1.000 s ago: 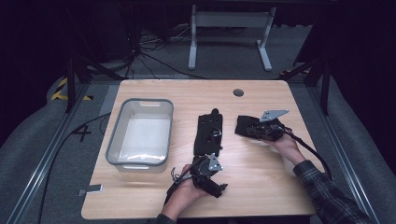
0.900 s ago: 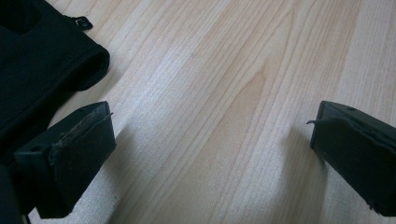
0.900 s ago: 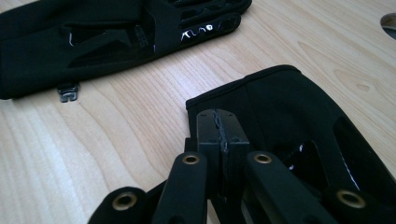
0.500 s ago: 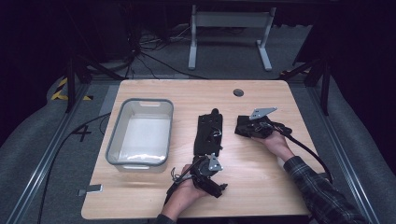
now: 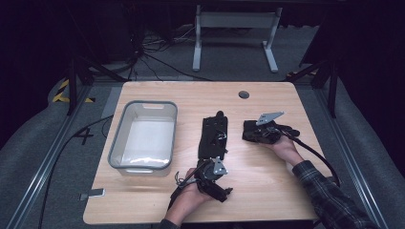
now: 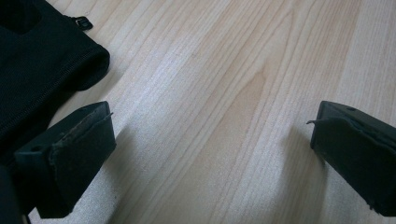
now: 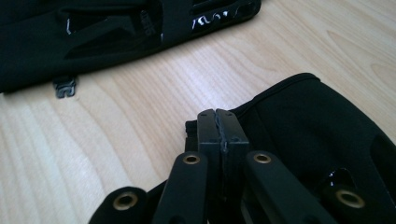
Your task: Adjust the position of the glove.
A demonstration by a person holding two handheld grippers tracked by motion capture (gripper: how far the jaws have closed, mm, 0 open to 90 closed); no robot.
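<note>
A light wooden desk (image 5: 267,191) seen from above, with dark floor and cables around it. A clear plastic bin (image 5: 143,136) with a grey rim sits on the left part of the desk, upright.

Near the middle lies a long black fabric piece (image 5: 213,137) — flat, running away from the person. Just to its right, apart from it, lies a second black fabric item (image 5: 255,132), like a glove, and the right gripper (image 5: 249,134) rests at it, held by the person's right hand (image 5: 285,149) in a plaid sleeve. In the right gripper view its jaws are pressed together with the glove's (image 7: 317,126) edge right at the tips; whether any cloth is pinched between them cannot be told. The long piece (image 7: 116,32) lies across the top of that view, with a small buckle (image 7: 64,87) on the wood beside it.

The left gripper (image 5: 210,168) sits at the near edge of the long piece, held by the left hand (image 5: 188,202). In the left gripper view its jaws stand wide apart over bare wood — the black fabric (image 6: 42,70) lies just beside the left-hand jaw.
</note>
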